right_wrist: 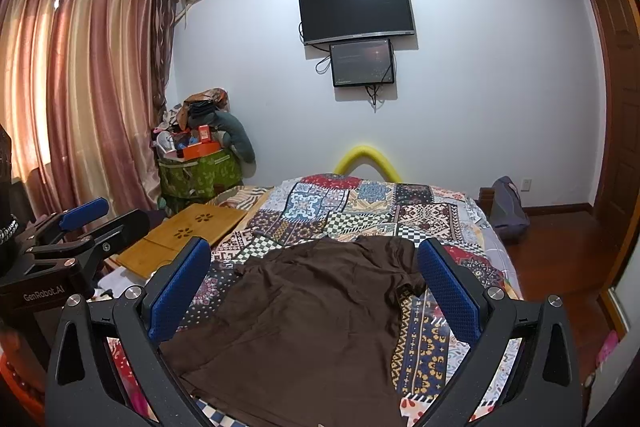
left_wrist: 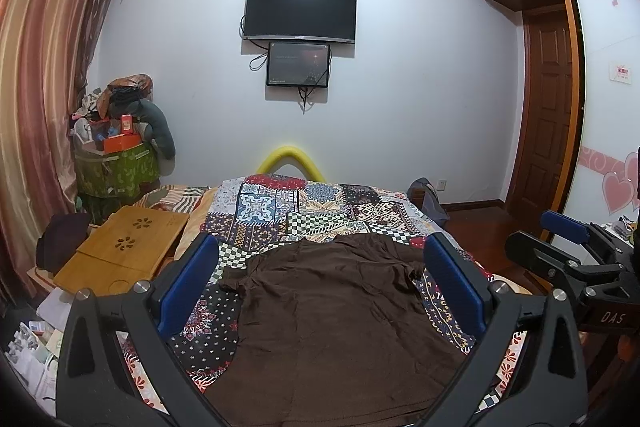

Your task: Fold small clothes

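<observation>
Presently, contents by size:

Bed [left_wrist: 280, 211], covered with a patchwork quilt [right_wrist: 360, 203]; serves as the work surface.

Brown shirt [left_wrist: 332, 315], one, short-sleeved. Lies spread out on the near half of the quilt, collar end toward the far wall, hem toward the cameras, one sleeve [right_wrist: 408, 279] showing at its right side. Lightly wrinkled. No fold appears in it, so by this showing the task has not begun: both sides, sleeves and the lengthwise fold all look left to do.

Wooden lap tray [left_wrist: 128, 251], at the bed's left edge, well apart from the shirt.

Left gripper [left_wrist: 320, 291]: blue-padded fingers [left_wrist: 188, 283] spread wide, holding nothing, raised above the shirt and not touching it as far as can be told.

Right gripper [right_wrist: 316, 291]: likewise spread wide and empty, held beside the left one, fingers [right_wrist: 448, 291] framing the shirt's upper part without contact.
</observation>
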